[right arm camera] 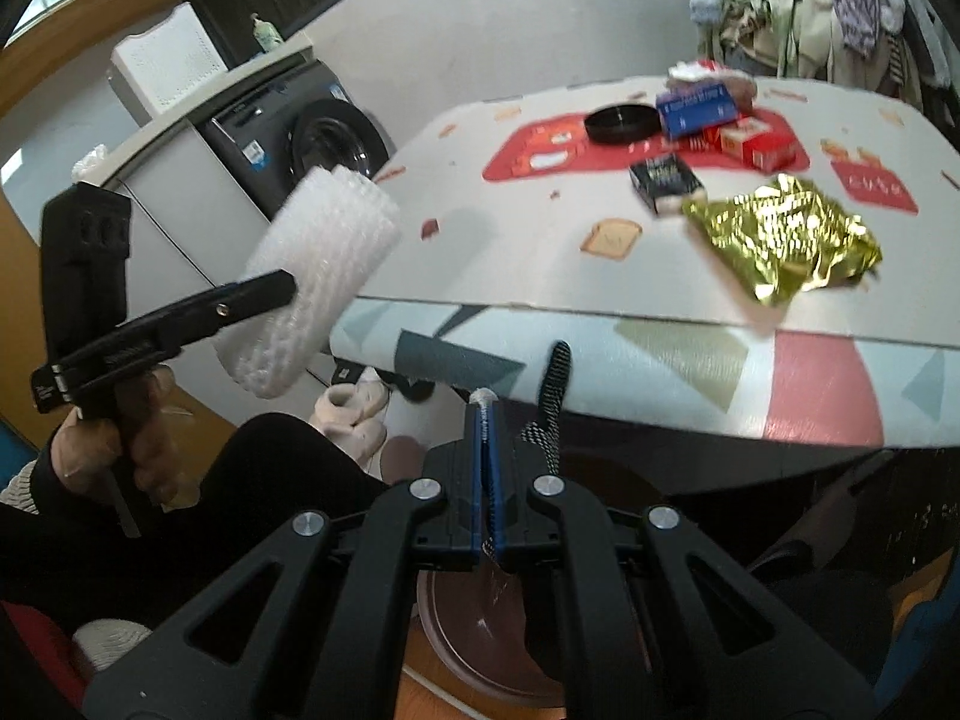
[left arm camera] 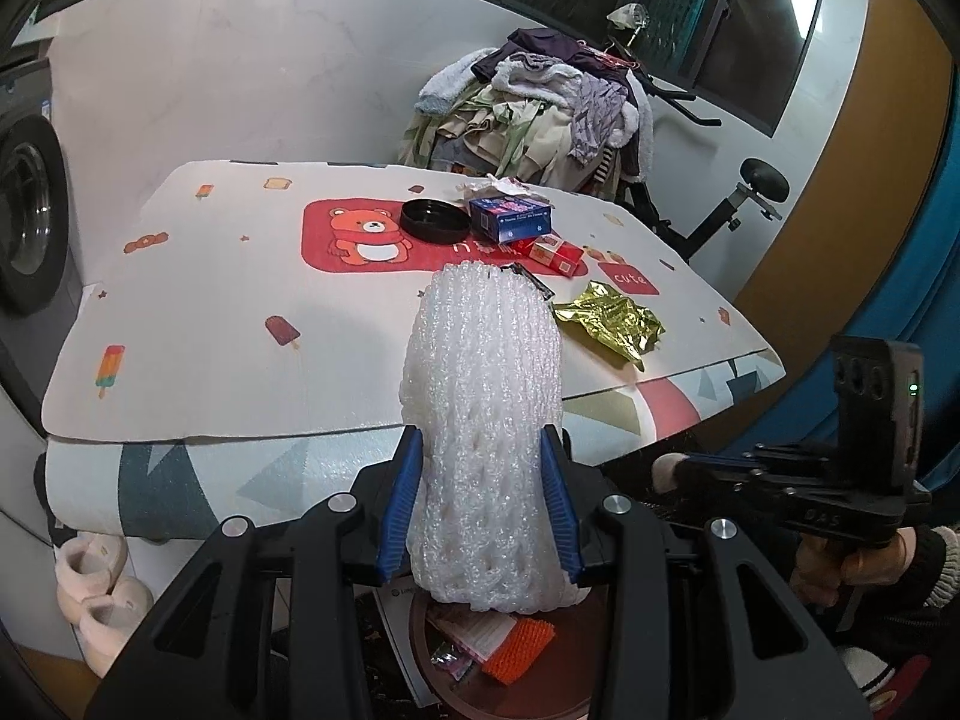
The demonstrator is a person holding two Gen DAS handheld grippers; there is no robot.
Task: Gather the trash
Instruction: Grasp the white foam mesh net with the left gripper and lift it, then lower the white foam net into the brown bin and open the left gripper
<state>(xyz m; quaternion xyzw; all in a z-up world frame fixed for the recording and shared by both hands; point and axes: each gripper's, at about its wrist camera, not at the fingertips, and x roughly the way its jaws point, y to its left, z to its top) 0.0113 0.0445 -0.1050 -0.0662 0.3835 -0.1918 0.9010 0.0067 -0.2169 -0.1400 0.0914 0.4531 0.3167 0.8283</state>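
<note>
My left gripper [left arm camera: 480, 504] is shut on a white foam fruit net [left arm camera: 483, 420] and holds it upright above a round brown bin [left arm camera: 540, 696] that has wrappers and an orange net in it. The net also shows in the right wrist view [right arm camera: 318, 276], left of the table edge. My right gripper [right arm camera: 487, 480] is shut; something thin and clear seems pinched between its blue pads over the bin [right arm camera: 474, 648]. On the table lie a crumpled gold wrapper [left arm camera: 609, 321] [right arm camera: 780, 240], a small black box [right arm camera: 663, 180], red boxes [left arm camera: 552, 255] [right arm camera: 756, 144] and a blue box [left arm camera: 510, 219] [right arm camera: 696, 105].
A black round lid [left arm camera: 433, 219] lies on the bear-print table mat [left arm camera: 240, 312]. A washing machine [right arm camera: 300, 144] stands to the left, a clothes pile [left arm camera: 540, 114] and an exercise bike [left arm camera: 726, 204] behind. Slippers [left arm camera: 102, 588] lie on the floor.
</note>
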